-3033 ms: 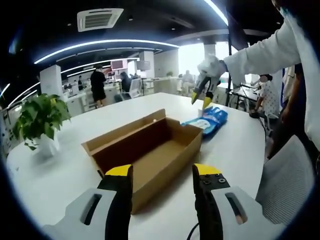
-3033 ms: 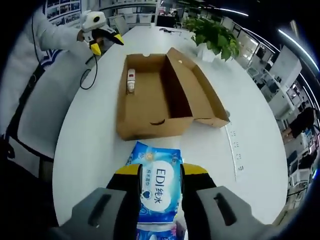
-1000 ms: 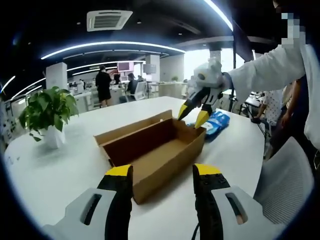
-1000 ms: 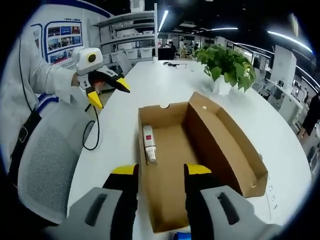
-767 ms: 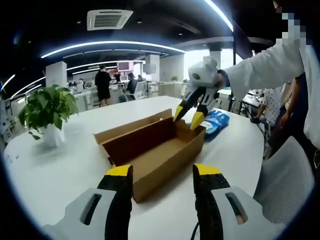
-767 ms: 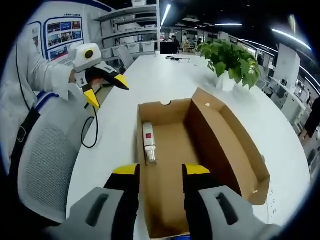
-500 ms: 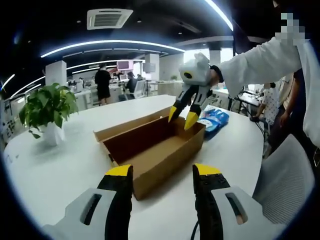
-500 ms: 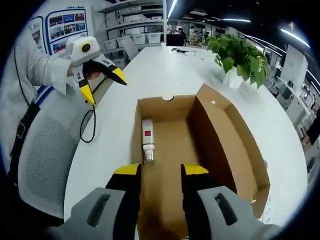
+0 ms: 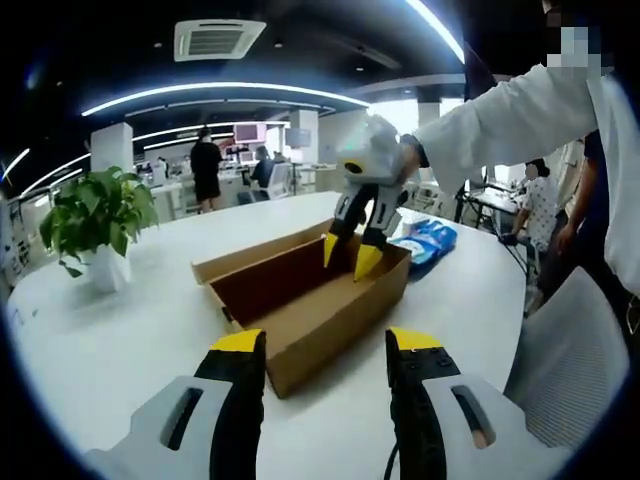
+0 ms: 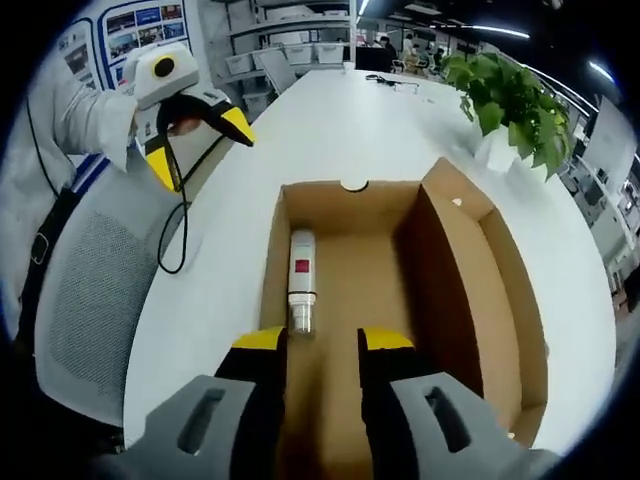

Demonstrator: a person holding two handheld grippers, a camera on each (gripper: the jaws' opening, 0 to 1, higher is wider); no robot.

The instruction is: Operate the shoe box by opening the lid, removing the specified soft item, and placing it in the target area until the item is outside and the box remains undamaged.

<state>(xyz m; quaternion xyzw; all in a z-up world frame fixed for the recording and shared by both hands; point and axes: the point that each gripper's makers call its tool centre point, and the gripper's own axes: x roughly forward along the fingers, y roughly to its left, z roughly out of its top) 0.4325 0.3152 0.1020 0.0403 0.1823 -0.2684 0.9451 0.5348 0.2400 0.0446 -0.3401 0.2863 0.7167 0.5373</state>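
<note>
Right gripper (image 10: 310,340) fingers spread empty above the open shoe box (image 10: 400,300), left gripper (image 9: 325,345) also open; wipes pack (image 9: 425,243) lies outside on the tabletop (image 9: 110,340), tube (image 10: 301,280) still inside.

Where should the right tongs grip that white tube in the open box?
Across the white body of the white tube with a red label and clear cap, mid-length, coming straight down from above. It lies flat along the floor of the open brown cardboard box, close by the left wall, so that jaw has little room. The right tongs hang open just short of its cap end.
</note>
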